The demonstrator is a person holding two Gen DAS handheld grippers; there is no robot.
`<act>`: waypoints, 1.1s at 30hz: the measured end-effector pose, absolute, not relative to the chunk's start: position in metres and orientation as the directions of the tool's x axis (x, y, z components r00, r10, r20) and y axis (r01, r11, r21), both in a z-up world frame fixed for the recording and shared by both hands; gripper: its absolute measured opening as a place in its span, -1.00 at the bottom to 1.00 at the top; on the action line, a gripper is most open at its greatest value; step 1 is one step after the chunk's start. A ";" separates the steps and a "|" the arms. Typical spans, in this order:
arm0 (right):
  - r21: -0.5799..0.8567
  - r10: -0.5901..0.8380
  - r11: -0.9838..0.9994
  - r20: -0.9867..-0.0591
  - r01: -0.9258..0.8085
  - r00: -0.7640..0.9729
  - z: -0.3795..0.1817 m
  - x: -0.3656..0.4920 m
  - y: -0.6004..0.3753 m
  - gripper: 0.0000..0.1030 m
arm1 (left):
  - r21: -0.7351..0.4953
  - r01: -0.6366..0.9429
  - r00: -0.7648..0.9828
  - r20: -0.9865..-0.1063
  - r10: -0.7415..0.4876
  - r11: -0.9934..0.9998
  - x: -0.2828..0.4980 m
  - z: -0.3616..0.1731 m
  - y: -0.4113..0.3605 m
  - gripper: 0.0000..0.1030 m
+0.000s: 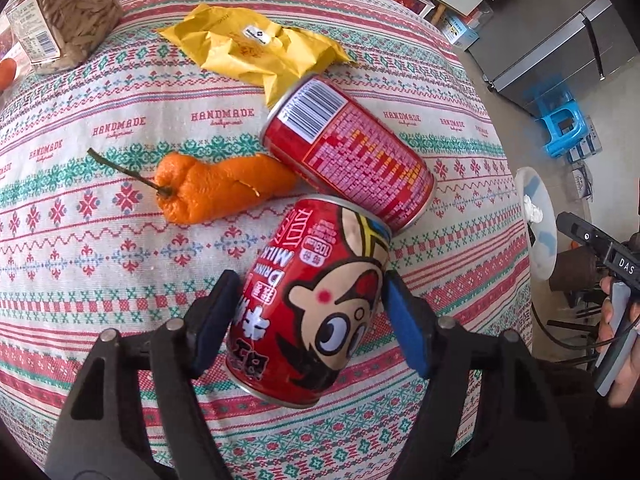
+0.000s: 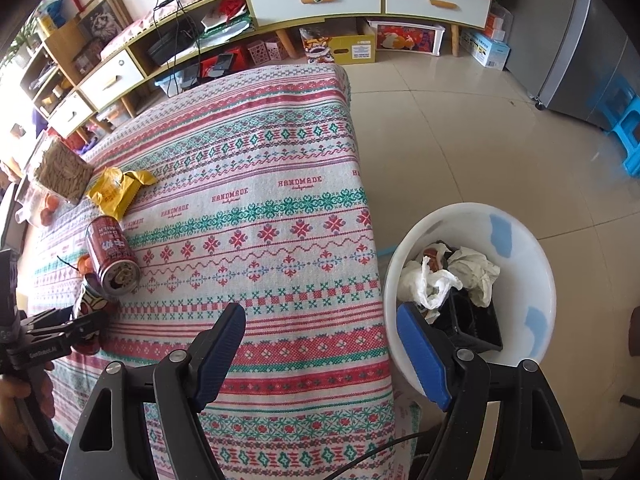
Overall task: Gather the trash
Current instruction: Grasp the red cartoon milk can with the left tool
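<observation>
A red milk can (image 1: 320, 312) with a cartoon face lies on the patterned tablecloth (image 1: 120, 260). My left gripper (image 1: 312, 280) straddles it, open, with the blue pads close beside its sides. A second red can (image 1: 348, 148) lies just beyond and touches the first can's far end. An orange peel (image 1: 216, 188) rests to its left, and a crumpled yellow wrapper (image 1: 256, 48) lies farther back. My right gripper (image 2: 320, 312) hangs open and empty over the table's right edge, beside the white bin (image 2: 520, 248). The bin holds crumpled paper and a black tray.
A clear bag of snacks (image 1: 68, 12) stands at the table's far left corner, with orange fruit beside it. The bin stands on the tiled floor (image 2: 460, 140) against the table's right side. A blue stool (image 1: 560, 128), a grey fridge and low cabinets lie beyond.
</observation>
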State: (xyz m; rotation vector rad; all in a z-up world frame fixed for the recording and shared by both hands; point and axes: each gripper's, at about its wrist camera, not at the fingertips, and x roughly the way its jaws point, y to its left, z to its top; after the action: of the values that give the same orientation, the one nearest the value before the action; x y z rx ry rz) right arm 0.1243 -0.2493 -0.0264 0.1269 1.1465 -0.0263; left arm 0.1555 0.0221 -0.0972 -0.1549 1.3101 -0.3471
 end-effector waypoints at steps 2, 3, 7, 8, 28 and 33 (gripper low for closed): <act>0.080 0.039 0.993 -0.911 0.082 0.410 -0.027 0.124 -0.247 0.54 | -0.295 0.173 0.220 -0.919 -0.328 0.940 0.153 -0.095 0.025 0.41; 0.077 0.038 0.994 -0.912 0.080 0.409 -0.027 0.124 -0.246 0.54 | -0.292 0.176 0.223 -0.918 -0.327 0.940 0.151 -0.093 0.026 0.41; 0.079 0.041 0.994 -0.911 0.075 0.409 -0.027 0.123 -0.240 0.54 | -0.312 0.177 0.248 -0.904 -0.350 0.933 0.143 -0.081 0.033 0.41; 0.086 0.048 0.994 -0.911 0.075 0.410 -0.027 0.124 -0.237 0.54 | -0.314 0.176 0.258 -0.900 -0.351 0.933 0.141 -0.078 0.037 0.41; 0.156 0.237 0.960 -0.894 -0.232 0.380 -0.053 0.174 -0.066 0.54 | -0.308 -0.045 0.349 -0.896 -0.274 0.950 0.116 -0.064 0.132 0.41; 0.093 0.208 0.947 -0.907 -0.308 0.367 -0.072 0.184 -0.037 0.54 | -0.307 -0.036 0.348 -0.896 -0.276 0.951 0.111 -0.062 0.138 0.41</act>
State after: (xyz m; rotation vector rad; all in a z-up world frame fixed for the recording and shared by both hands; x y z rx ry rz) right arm 0.1838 -0.0367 -0.0719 -0.0980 1.1486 0.3322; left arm 0.1110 0.1383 -0.0617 -0.2947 1.2098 -0.1590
